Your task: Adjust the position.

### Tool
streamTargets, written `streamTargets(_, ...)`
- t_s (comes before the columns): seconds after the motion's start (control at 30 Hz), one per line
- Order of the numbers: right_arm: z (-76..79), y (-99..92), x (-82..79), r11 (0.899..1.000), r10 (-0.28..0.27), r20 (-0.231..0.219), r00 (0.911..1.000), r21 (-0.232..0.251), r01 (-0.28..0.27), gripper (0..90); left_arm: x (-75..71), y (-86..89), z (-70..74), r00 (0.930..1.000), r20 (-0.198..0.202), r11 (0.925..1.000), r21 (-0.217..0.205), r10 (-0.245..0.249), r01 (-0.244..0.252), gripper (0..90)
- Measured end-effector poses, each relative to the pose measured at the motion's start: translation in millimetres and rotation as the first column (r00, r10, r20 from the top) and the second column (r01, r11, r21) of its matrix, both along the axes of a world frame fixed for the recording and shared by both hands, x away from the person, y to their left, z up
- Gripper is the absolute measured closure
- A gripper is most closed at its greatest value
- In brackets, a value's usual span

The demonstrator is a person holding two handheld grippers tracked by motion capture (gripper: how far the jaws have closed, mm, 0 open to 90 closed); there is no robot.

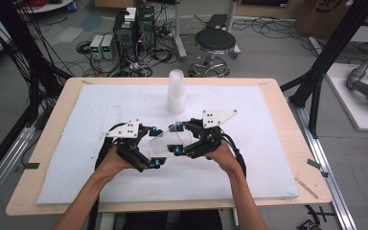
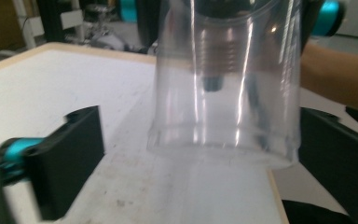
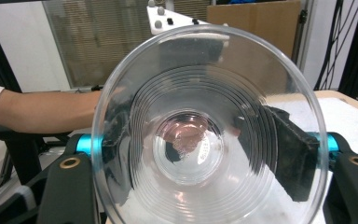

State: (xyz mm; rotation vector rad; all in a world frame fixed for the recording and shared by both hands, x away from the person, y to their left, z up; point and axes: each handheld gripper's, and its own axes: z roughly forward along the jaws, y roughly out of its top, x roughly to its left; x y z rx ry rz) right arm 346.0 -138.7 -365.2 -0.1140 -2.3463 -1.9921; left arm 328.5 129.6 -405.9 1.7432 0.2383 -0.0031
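Note:
A clear plastic cup (image 1: 165,139) hangs on its side above the white mat, between my two grippers. My right gripper (image 1: 177,139) is shut on the cup near its rim. In the right gripper view the cup's mouth (image 3: 205,140) faces the camera, and the black pads (image 3: 286,149) press its wall on both sides. My left gripper (image 1: 156,145) is open around the cup's base. In the left gripper view the cup (image 2: 223,93) stands between the wide-apart jaws of the left gripper (image 2: 200,161). A gap shows beside the left one.
A stack of clear cups (image 1: 176,92) stands upright at the mat's far middle. The white foam mat (image 1: 76,158) covers most of the wooden table (image 1: 302,158). A stool (image 1: 214,44), computers and cables lie on the floor beyond.

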Motion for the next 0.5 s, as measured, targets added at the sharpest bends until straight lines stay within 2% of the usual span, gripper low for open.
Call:
streamTargets(0.13, 0.9, -2.2, 0.2, 1.0, -0.012, 0.003, 0.9999, -0.007, 0.012, 32.6, -1.8, 5.1, 0.9, 0.9997, 0.001, 0.9994, 0.022, 0.026, -0.026, 1.7)
streamTargets(0.27, 2.2, -6.0, 1.5, 0.999, -0.038, 0.001, 0.9993, -0.024, 0.038, 32.6, -4.1, 11.5, 0.1, 0.9973, 0.012, 0.9927, 0.096, 0.073, -0.074, 1.7)
streamTargets(0.37, 3.6, -9.5, 4.1, 0.995, -0.071, -0.006, 0.9974, -0.068, 0.071, 32.6, -6.3, 19.2, -4.1, 0.9957, -0.003, 0.9893, 0.114, 0.092, -0.091, 1.7)
streamTargets(0.43, 5.3, -12.2, 6.8, 0.989, -0.103, -0.013, 0.9946, -0.109, 0.101, 32.6, -8.1, 25.4, -8.1, 0.9923, 0.003, 0.9832, 0.135, 0.124, -0.123, 1.8)
streamTargets(0.47, 6.0, -13.2, 7.8, 0.986, -0.115, -0.012, 0.9933, -0.123, 0.113, 32.6, -8.3, 30.0, -10.7, 0.9896, 0.01, 0.9775, 0.154, 0.144, -0.144, 1.8)
streamTargets(0.5, 7.2, -14.6, 9.2, 0.98, -0.138, -0.017, 0.9904, -0.145, 0.134, 32.6, -8.3, 33.1, -12.5, 0.9872, 0.013, 0.975, 0.155, 0.159, -0.159, 1.8)
